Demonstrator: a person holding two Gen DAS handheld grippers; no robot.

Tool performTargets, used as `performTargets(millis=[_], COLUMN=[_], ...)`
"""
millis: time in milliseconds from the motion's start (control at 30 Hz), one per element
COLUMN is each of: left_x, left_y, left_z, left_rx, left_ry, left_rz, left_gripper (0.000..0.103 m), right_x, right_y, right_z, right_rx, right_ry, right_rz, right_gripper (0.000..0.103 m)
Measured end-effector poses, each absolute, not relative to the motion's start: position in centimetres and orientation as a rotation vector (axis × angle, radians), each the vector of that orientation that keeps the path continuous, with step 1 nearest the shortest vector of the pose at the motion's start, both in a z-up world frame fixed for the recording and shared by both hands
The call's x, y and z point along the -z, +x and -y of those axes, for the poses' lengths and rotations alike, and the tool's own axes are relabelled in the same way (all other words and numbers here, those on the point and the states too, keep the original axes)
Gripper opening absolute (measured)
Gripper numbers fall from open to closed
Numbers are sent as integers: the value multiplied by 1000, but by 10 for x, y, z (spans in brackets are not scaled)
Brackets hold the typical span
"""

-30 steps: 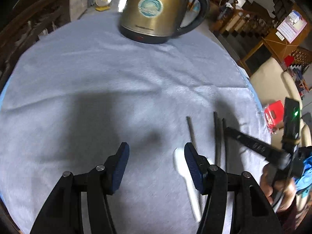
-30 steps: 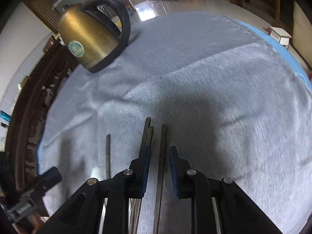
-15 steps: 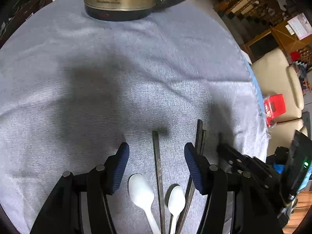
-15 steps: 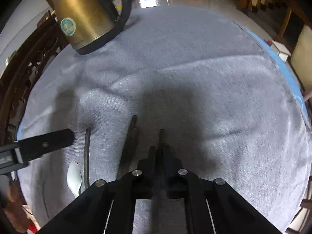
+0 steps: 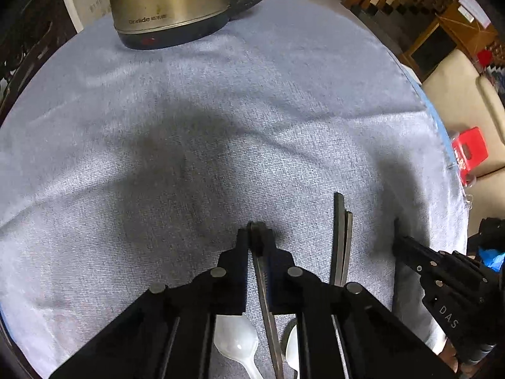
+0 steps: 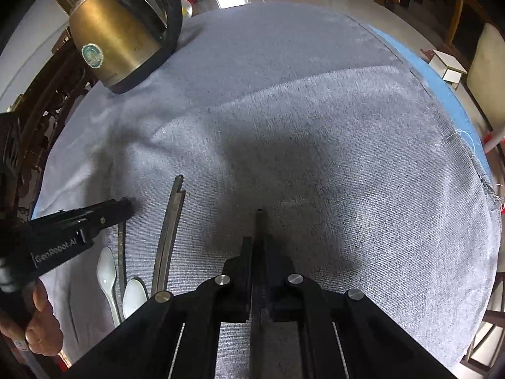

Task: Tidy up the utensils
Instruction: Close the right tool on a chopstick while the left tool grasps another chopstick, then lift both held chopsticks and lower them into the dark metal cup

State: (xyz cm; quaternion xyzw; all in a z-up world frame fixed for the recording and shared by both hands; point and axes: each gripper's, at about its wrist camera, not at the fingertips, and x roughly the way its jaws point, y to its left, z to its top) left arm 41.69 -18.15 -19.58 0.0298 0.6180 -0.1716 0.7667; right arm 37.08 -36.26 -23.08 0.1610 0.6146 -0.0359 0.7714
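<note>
Two claws [image 5: 257,232] [image 6: 259,240], each pinching one chopstick [image 5: 268,312] [image 6: 258,221]

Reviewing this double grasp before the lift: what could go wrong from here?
1. The left hand-held gripper pinches its chopstick near the tip, so it may pivot when lifted.
2. Two white spoons flank that chopstick and could get dragged.
3. The chopstick in the right hand-held gripper could snag the wrinkled cloth.

Cloth-covered round table [image 6: 315,94] bears kettle [image 6: 116,41], chopsticks [image 6: 169,237], seemingly plastic spoons [image 6: 105,271].
</note>
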Motion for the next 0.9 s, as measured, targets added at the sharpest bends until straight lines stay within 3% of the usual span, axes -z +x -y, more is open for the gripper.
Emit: performTargets(millis=[333, 900], left_x=[183, 37], left_y=[405, 319], left_z=[153, 55], left_rx=[373, 415], left_ry=[-12, -180], left_rz=[-1291, -881], left_gripper=[8, 5], right_x=[234, 95], right_y=[383, 264], right_z=[345, 339], right_rx=[106, -62], right_ry=[236, 335], right_rz=[-1306, -728], right_gripper=[7, 6])
